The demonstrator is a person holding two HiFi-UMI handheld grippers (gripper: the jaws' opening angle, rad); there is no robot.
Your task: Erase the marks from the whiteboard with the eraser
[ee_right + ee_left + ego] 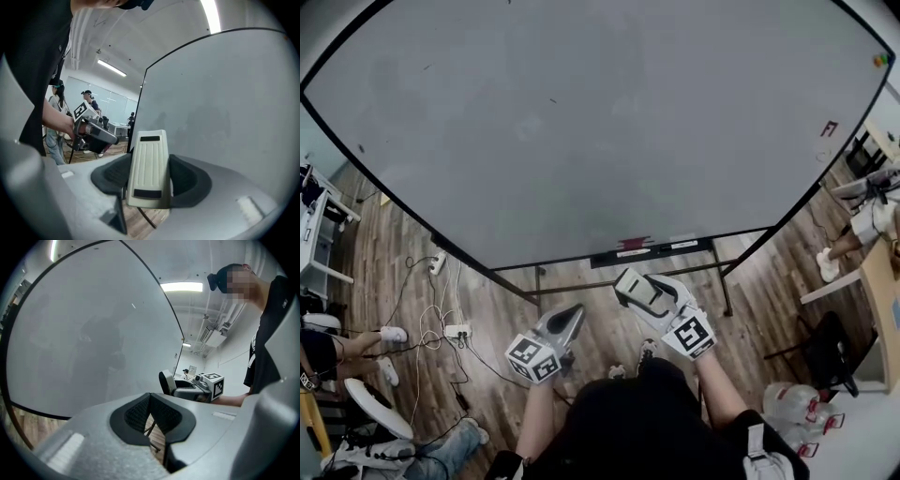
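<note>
A large whiteboard (581, 122) fills the upper head view; it looks nearly clean, with faint specks (551, 100) and a small red mark (830, 128) near its right edge. My right gripper (639, 292) hangs below the board's tray (652, 248), shut on a cream ribbed eraser (149, 168) that stands upright between its pads. The eraser is off the whiteboard (225, 93). My left gripper (565, 323) is lower and to the left, shut with nothing in it; its pads (161, 416) meet at the tips. The whiteboard (84, 333) rises to its left.
The tray holds markers. Stand legs (727, 291) reach onto the wood floor. Cables and a power strip (455, 330) lie at the left, near seated people's feet (392, 334). Water bottles (797, 408), a black chair (825, 347) and a desk (877, 281) stand at the right.
</note>
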